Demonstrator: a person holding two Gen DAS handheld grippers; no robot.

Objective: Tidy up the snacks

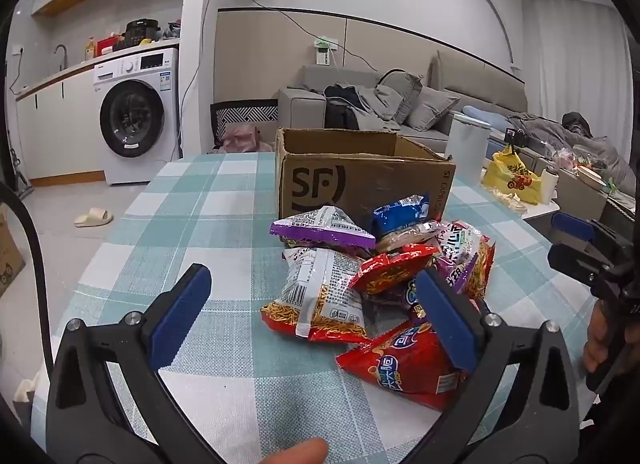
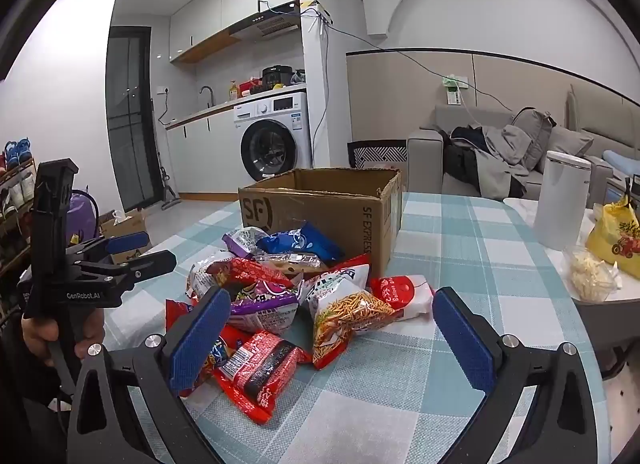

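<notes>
Both blue-padded jaws stand wide and empty: your left gripper (image 1: 312,318) and right gripper (image 2: 340,338) hover before the heap of crinkly foil snack packets (image 2: 280,292), lying on the checked bench (image 2: 460,248) against the open brown cardboard box (image 2: 320,208). Packets look light, soft, slippery; pinch a sealed edge.

Black two-finger grippers (image 1: 316,316) (image 2: 336,336), blue textured pads (image 2: 198,338), silver screws (image 2: 508,341), white "GenRobot.AI" lettering on one handle
</notes>
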